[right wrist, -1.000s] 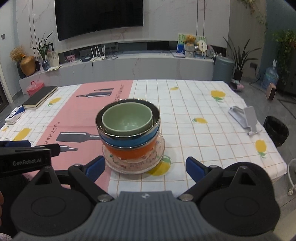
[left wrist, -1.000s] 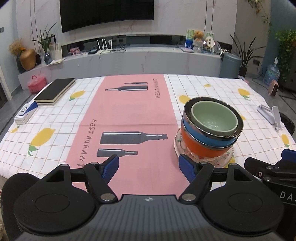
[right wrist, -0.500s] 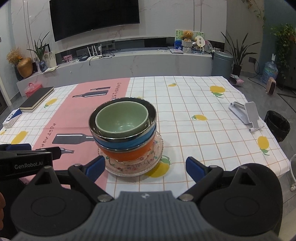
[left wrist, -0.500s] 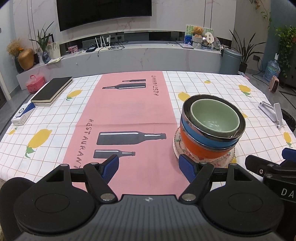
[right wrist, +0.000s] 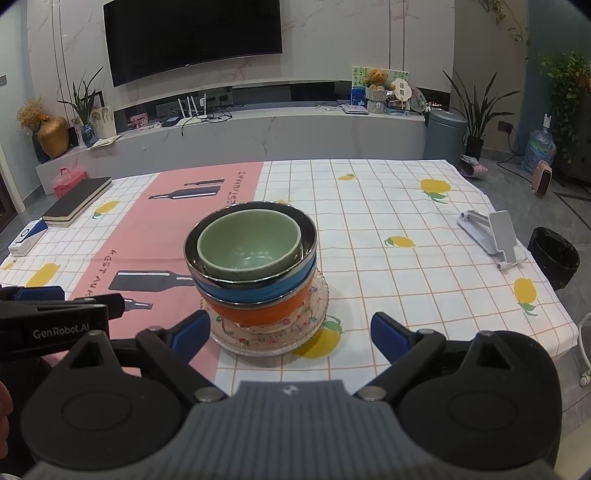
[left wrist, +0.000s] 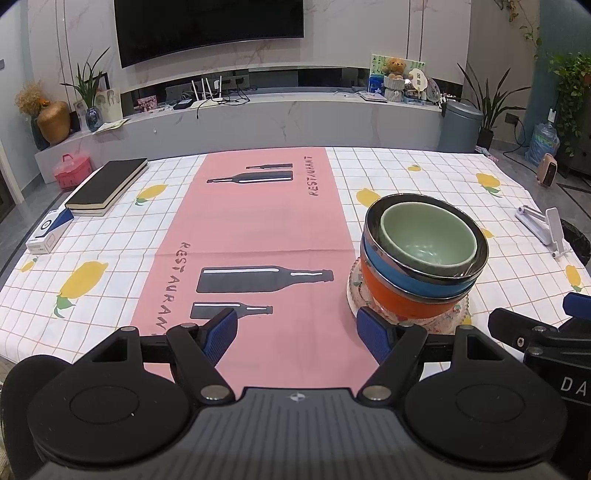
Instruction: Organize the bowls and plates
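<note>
Just beyond both grippers' wide, empty jaws, bowl stack [right wrist: 251,266] on glass plate [right wrist: 317,325].

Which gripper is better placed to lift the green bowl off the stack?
Right. The right gripper, open, faces the stack with the green bowl roughly centred ahead. The left gripper, also open, points at the pink runner, bowls off to its side.

Home living room: wall-mounted TV [left wrist: 208,27] over long media console [left wrist: 258,118], potted plants [right wrist: 476,107], teddy bear [left wrist: 395,66], lemon-print tablecloth [right wrist: 406,229] on dining surface.
</note>
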